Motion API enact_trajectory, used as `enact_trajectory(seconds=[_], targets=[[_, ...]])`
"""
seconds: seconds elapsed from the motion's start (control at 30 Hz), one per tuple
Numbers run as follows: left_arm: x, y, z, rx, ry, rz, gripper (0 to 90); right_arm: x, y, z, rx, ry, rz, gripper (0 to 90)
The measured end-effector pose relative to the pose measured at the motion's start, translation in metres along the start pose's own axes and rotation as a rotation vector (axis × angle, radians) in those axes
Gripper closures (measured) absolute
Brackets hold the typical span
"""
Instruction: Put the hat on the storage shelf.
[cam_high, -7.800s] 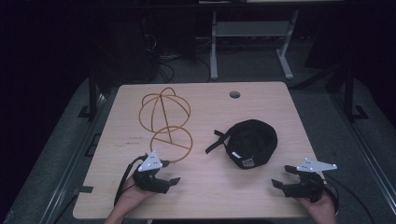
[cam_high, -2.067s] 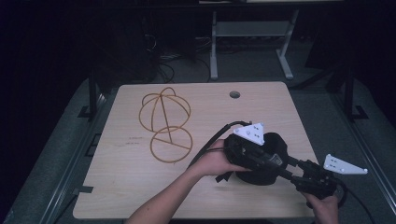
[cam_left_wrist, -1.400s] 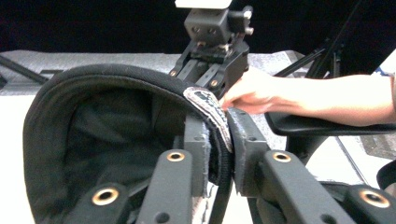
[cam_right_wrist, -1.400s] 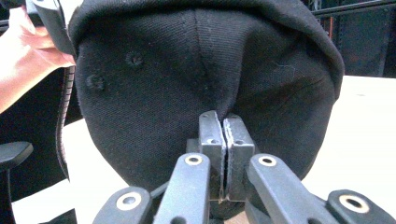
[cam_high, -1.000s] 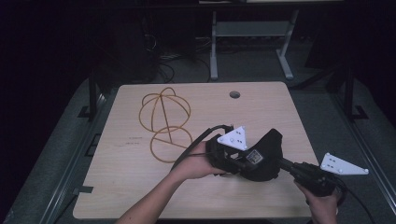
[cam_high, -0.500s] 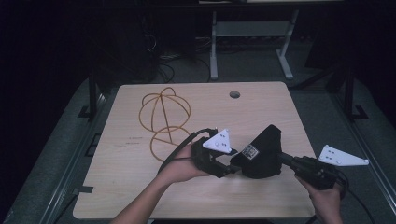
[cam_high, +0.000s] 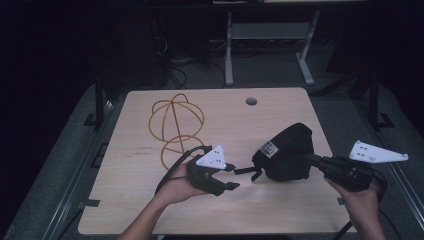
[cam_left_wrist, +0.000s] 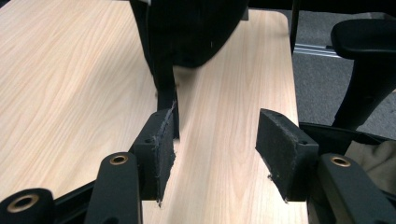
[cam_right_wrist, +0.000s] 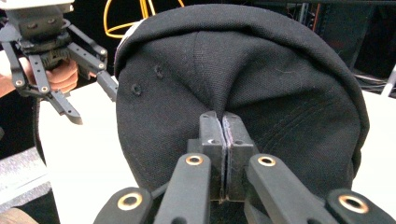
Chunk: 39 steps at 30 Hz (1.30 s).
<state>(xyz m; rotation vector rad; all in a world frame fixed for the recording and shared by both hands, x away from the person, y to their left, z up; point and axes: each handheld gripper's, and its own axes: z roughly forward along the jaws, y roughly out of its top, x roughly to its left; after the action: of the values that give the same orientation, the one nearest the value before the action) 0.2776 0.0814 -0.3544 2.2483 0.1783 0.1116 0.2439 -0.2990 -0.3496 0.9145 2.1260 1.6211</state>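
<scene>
The wire stand (cam_high: 176, 127) stood at the bench's (cam_high: 280, 215) far left, behind the left gripper (cam_high: 231, 176). That gripper's jaws had just been opening and stood apart with nothing between them, the strap (cam_left_wrist: 166, 88) grazing one pad. To its right the cap (cam_high: 287, 154) hung above the bench, clamped in the right gripper (cam_right_wrist: 224, 122), nearer the left gripper than the stand.

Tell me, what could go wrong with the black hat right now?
The right gripper pinches just a small fold of the black cap, so the cap might slip out and drop onto the table. The left gripper, whose jaws have just been opening, has nothing between them, so it gives no backup. The cap's strap dangles near one left jaw and could snag.
</scene>
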Motion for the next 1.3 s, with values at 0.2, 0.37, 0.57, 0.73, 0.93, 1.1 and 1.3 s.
enact_trajectory(seconds=[0.2, 0.37, 0.57, 0.73, 0.93, 1.1, 1.3], targets=[[-0.002, -0.018, -0.003, 0.006, 0.028, -0.014, 44.6, -0.001, 0.016, 0.002, 0.028, 0.005, -0.023, 88.8], [-0.003, -0.036, -0.002, 0.012, 0.046, -0.032, 43.6, -0.003, 0.026, 0.005, 0.04, 0.01, -0.028, 88.9], [-0.002, -0.054, -0.002, 0.017, 0.065, -0.047, 42.1, -0.003, 0.042, 0.01, 0.058, 0.016, -0.046, 88.8], [-0.002, -0.066, -0.002, 0.021, 0.092, -0.052, 40.2, -0.002, 0.059, 0.015, 0.058, 0.028, -0.051, 88.8], [0.001, -0.075, -0.001, 0.04, 0.11, -0.067, 39.4, 0.001, 0.076, 0.024, 0.074, 0.043, -0.064, 88.8], [0.002, -0.081, -0.001, 0.05, 0.105, -0.072, 38.7, 0.005, 0.088, 0.032, 0.097, 0.056, -0.077, 88.8], [0.005, -0.082, -0.004, 0.034, 0.112, -0.084, 38.3, 0.009, 0.102, 0.04, 0.101, 0.069, -0.094, 88.8]])
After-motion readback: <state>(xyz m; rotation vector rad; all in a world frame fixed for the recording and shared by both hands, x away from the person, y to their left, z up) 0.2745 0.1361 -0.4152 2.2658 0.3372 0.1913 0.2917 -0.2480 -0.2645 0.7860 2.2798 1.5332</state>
